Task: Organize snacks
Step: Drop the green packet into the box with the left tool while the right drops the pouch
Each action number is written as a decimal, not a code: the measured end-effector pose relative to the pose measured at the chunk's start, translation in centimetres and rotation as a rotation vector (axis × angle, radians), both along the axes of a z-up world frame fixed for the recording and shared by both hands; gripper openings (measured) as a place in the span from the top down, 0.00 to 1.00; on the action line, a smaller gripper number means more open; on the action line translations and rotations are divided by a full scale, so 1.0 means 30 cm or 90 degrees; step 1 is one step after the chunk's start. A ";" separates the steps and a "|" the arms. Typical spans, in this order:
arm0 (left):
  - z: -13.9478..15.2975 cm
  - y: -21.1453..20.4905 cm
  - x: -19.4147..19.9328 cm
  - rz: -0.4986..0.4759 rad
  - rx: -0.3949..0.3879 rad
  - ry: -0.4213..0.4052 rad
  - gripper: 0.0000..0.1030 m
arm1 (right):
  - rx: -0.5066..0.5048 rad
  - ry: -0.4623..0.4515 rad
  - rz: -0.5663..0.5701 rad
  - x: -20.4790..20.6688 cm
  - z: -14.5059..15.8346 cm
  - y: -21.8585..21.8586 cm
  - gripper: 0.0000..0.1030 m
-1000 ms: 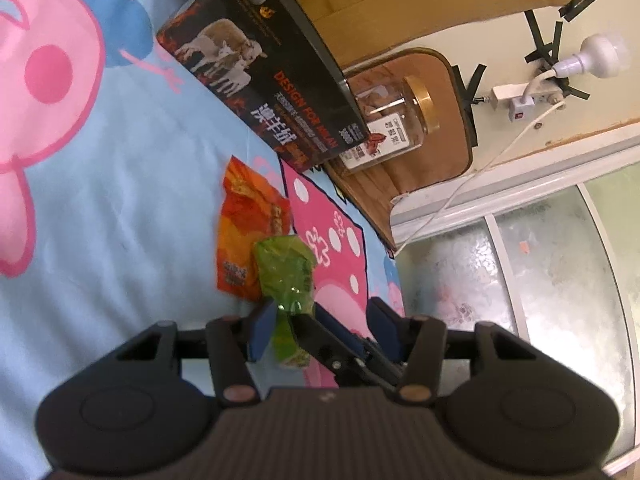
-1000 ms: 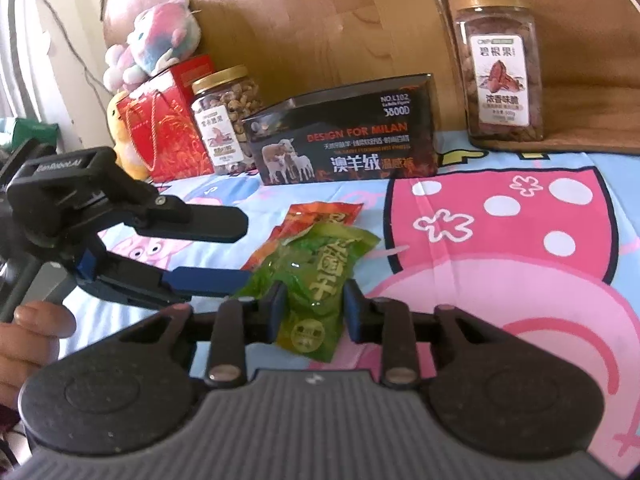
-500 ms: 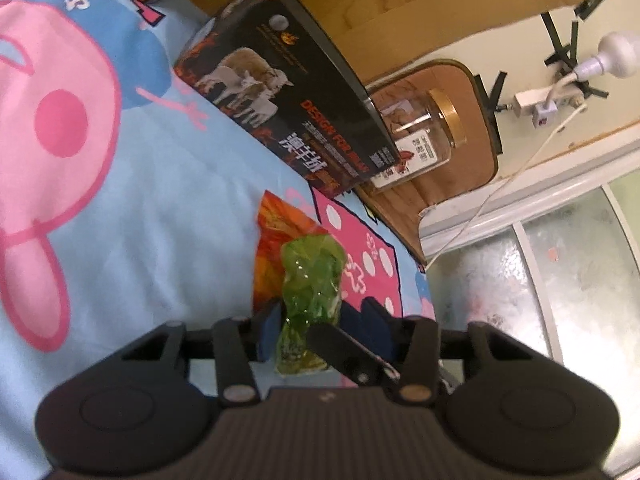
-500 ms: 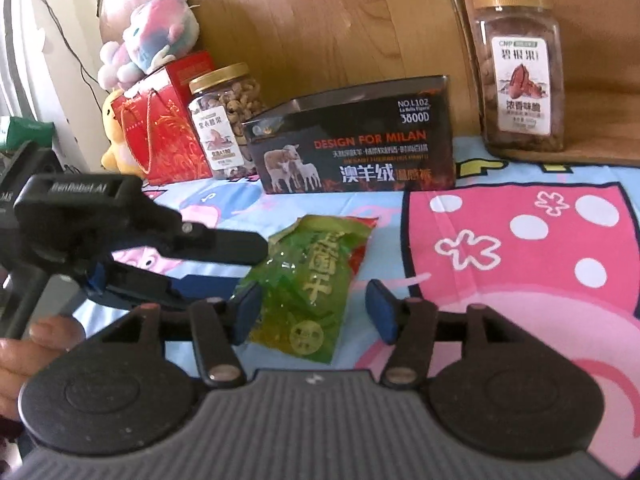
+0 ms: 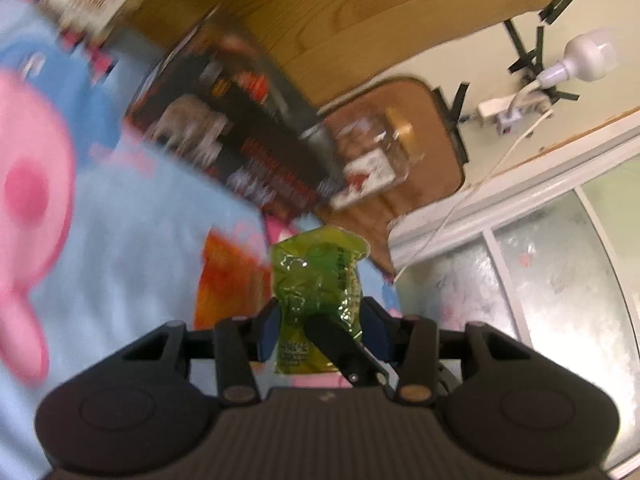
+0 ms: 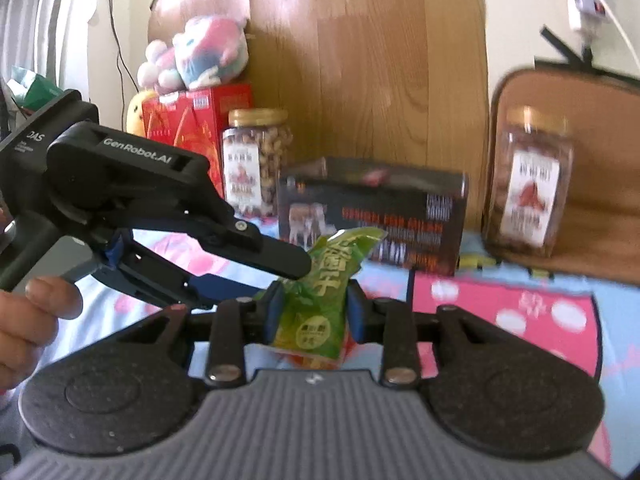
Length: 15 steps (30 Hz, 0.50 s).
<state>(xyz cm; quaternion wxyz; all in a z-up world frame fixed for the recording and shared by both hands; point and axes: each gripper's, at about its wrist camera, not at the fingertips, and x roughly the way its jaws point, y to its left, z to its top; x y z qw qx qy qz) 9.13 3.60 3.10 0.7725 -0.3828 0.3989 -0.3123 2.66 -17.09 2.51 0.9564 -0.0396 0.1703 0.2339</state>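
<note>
A green snack packet (image 6: 320,292) is lifted off the cartoon-print cloth; it also shows in the left wrist view (image 5: 320,280). My right gripper (image 6: 314,312) is shut on its lower part. My left gripper (image 5: 320,328) comes in from the left, its jaws on either side of the packet's upper part (image 6: 296,264); whether they press it is unclear. An orange snack packet (image 5: 228,280) lies flat on the cloth below.
A black box (image 6: 372,216) stands behind the packets. A nut jar (image 6: 256,160) and a red box (image 6: 188,120) with a plush toy (image 6: 200,56) stand at the back left. Another jar (image 6: 528,184) stands on a brown mat at the right.
The right gripper closed on the green packet and both grippers lifted it off the orange packet. Both views tilted upward.
</note>
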 end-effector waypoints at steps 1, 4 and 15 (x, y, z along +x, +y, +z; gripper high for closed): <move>0.033 0.000 0.025 0.006 0.007 -0.013 0.59 | 0.001 -0.009 0.001 0.026 0.022 0.002 0.66; 0.130 -0.006 0.125 0.023 0.040 -0.064 0.57 | 0.014 -0.036 -0.001 0.138 0.092 0.011 0.66; 0.172 -0.010 0.346 0.091 0.095 -0.081 0.53 | 0.091 0.001 -0.080 0.462 0.115 -0.059 0.53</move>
